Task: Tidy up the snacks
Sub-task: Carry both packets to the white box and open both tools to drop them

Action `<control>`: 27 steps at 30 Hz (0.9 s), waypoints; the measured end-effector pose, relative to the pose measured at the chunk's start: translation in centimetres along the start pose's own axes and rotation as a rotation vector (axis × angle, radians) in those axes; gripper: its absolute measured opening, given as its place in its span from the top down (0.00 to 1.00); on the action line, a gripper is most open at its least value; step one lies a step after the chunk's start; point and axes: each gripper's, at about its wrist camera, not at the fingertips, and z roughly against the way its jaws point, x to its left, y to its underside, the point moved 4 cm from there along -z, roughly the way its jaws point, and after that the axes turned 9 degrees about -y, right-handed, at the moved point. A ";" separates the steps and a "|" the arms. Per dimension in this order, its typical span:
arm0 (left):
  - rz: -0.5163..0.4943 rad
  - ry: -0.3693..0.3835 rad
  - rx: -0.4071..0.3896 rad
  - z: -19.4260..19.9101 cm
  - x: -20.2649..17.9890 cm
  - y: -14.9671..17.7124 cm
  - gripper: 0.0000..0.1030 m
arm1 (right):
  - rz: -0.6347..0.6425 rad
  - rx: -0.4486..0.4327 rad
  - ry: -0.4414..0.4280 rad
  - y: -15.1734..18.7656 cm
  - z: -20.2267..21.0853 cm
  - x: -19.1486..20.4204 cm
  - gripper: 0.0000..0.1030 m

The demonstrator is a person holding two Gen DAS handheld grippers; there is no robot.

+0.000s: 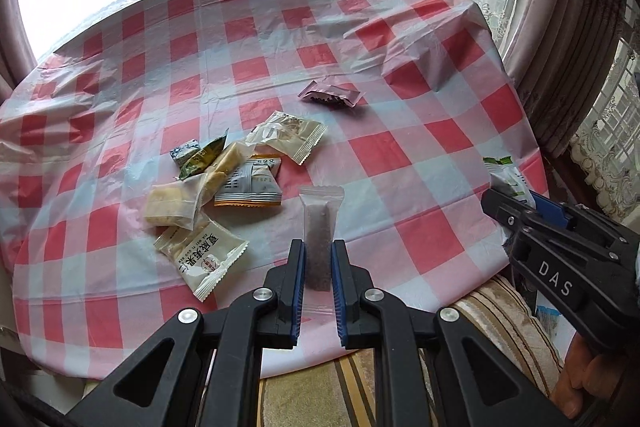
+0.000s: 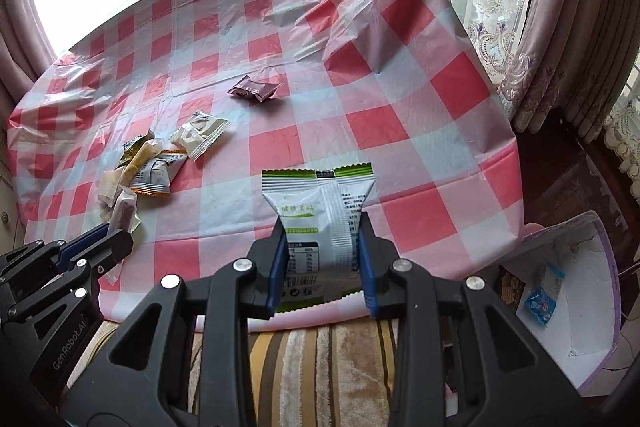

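The left gripper (image 1: 319,265) is squeezed tight on a thin clear packet (image 1: 320,227) with dark brown stuff inside. The packet stands up between the two blue pads, and its top sticks out past the fingertips. It is lifted above the near edge of the table (image 1: 400,39).

The right gripper (image 2: 323,247) is clamped on a white and green packet (image 2: 320,211). The packet's zigzag top edge points away from the camera. Its sides bend in a little where the pads press it. This packet is also held up over the near part of the table.

To the left, on the table, lies a small pile of snacks (image 1: 224,171). In the pile are see-through packets with pale yellow pieces, a white packet with an orange edge, a green one and a tiny blue and white one. They lie on top of each other. A cream packet with red print (image 1: 204,259) lies just in front of the pile, near the left gripper. A small pink packet (image 1: 331,95) lies by itself farther back, well apart from the pile.

The table has a shiny cloth with red and white squares. The cloth is wrinkled at the far right.

Beside the table on the right sits a white box (image 2: 576,307) with a purple rim. A little blue packet (image 2: 542,293) lies inside it.
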 end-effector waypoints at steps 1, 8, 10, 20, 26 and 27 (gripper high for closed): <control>-0.008 0.002 -0.001 0.1 -0.4 0.0 0.87 | -0.004 -0.001 0.002 0.2 0.3 -0.4 0.66; -0.066 0.014 -0.003 0.7 -3.3 0.0 0.87 | -0.043 -0.010 0.021 1.2 1.9 -3.5 0.66; -0.086 0.019 -0.002 0.8 -4.2 0.0 0.87 | -0.055 -0.012 0.026 1.5 2.3 -4.4 0.66; -0.112 0.268 0.072 1.4 -9.3 1.0 0.87 | -0.123 -0.003 0.085 4.4 4.3 -10.1 0.66; -0.124 0.463 0.128 2.1 -13.1 2.2 0.87 | -0.182 0.007 0.155 6.8 5.9 -14.5 0.66; -0.136 0.468 0.128 2.3 -13.7 2.3 0.87 | -0.191 0.012 0.164 7.3 6.0 -15.3 0.66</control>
